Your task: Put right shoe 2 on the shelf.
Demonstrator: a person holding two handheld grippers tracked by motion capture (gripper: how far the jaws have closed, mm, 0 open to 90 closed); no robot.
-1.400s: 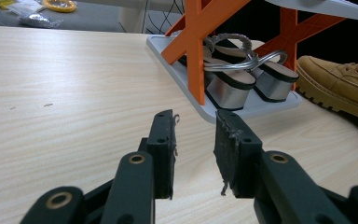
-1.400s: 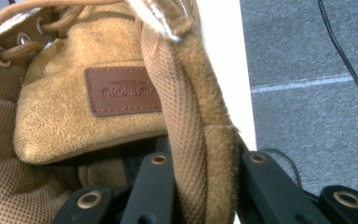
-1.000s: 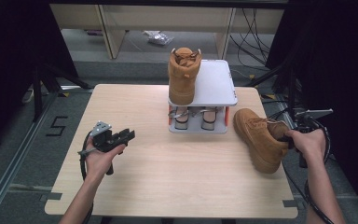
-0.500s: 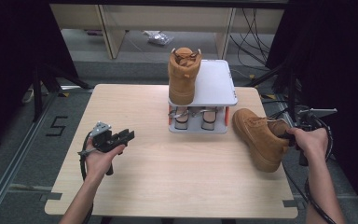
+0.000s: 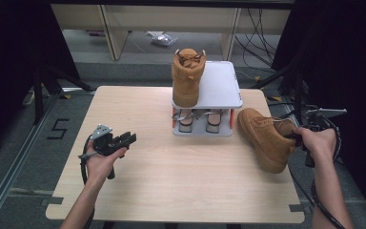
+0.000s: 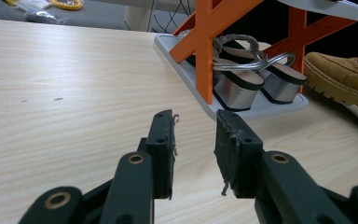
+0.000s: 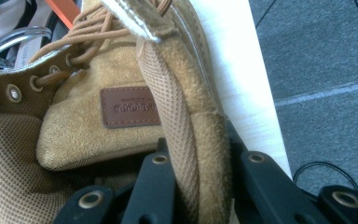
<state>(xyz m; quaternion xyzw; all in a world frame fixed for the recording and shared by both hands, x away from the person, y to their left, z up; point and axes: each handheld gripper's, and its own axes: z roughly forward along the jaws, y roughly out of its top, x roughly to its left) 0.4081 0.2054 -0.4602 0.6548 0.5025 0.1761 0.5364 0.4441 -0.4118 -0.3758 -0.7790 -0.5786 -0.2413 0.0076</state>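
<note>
A: The right tongs (image 5: 296, 137) are clenched on the padded heel collar of the loose boot (image 5: 264, 137), one jaw inside and one outside. The boot rests on the counter (image 5: 171, 181) near its right edge, just right of the shoe rack (image 5: 208, 100).

B: And the left tongs (image 5: 127, 139)?

A: Released, nothing between the jaws, resting over bare counter well left of the rack.

B: How would you finish the step?

A: I'd keep the pinch deep on the collar and lift straight before swinging it over the bare half of the top shelf, beside the other boot (image 5: 188, 76).

B: Anything in the way?

A: The shelf's edge and orange struts (image 6: 208, 42), plus the sandals (image 6: 249, 77) below. The heavy sole may tip the boot.
</note>
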